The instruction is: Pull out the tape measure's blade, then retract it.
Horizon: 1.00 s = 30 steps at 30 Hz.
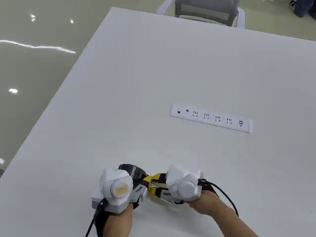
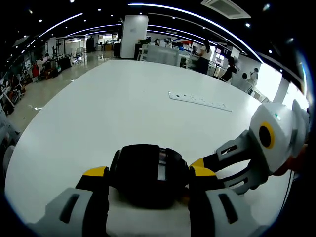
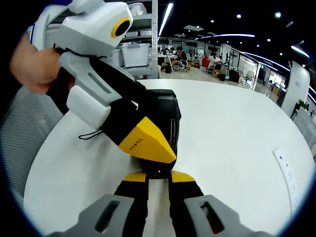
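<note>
On the white counter (image 1: 148,74), bottom centre of the head view, my left claw (image 2: 148,173) clamps the black tape measure (image 3: 165,113). My right claw (image 3: 159,177) sits narrowed at its mouth, and I cannot tell what it holds. A shallow pinch could slip off the blade.

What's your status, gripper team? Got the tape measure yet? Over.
Left gripper clamped on tape measure, not visibly extended. Right gripper jaws nearly closed at its edge; grip unclear. Power strip lies well clear. Over.

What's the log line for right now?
left gripper: shut on tape measure | right gripper: jaws at its front, grip unclear | power strip: lying apart
</note>
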Each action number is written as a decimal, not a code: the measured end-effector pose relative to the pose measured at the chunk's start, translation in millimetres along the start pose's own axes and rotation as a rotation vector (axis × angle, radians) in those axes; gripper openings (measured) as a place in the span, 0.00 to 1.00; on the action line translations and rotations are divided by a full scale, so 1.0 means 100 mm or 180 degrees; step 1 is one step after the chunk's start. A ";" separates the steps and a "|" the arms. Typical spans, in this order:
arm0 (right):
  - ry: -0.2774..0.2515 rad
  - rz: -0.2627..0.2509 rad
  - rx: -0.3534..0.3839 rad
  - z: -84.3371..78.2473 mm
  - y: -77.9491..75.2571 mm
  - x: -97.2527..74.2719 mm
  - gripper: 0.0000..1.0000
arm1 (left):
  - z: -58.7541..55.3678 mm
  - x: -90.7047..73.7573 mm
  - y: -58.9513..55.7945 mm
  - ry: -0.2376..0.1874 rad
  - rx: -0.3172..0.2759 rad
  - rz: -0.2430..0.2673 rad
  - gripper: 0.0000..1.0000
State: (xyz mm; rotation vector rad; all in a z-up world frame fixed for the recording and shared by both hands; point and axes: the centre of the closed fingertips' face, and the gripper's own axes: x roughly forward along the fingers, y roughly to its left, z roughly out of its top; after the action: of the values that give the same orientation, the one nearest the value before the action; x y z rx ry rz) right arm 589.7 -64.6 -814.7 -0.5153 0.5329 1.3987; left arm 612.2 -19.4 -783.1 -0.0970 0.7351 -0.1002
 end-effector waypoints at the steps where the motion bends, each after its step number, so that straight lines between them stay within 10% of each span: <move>1: 0.0003 -0.0021 -0.0009 0.00 0.00 0.00 0.15 | 0.01 0.00 0.00 0.0005 -0.0015 -0.0019 0.63; 15: 0.0082 -0.0148 -0.0031 0.03 0.11 -0.12 0.26 | 0.17 -0.21 0.07 -0.0160 0.0175 -0.0387 0.69; 30: 0.0106 -0.0596 0.0377 0.09 0.20 -0.62 0.44 | 0.02 -0.60 0.21 -0.0061 0.0656 -0.0755 0.78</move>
State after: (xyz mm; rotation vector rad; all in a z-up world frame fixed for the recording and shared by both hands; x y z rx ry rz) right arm 564.0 -105.2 -769.4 -0.4808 0.5760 1.1747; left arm 570.5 8.8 -744.0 0.0120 0.6883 -0.3998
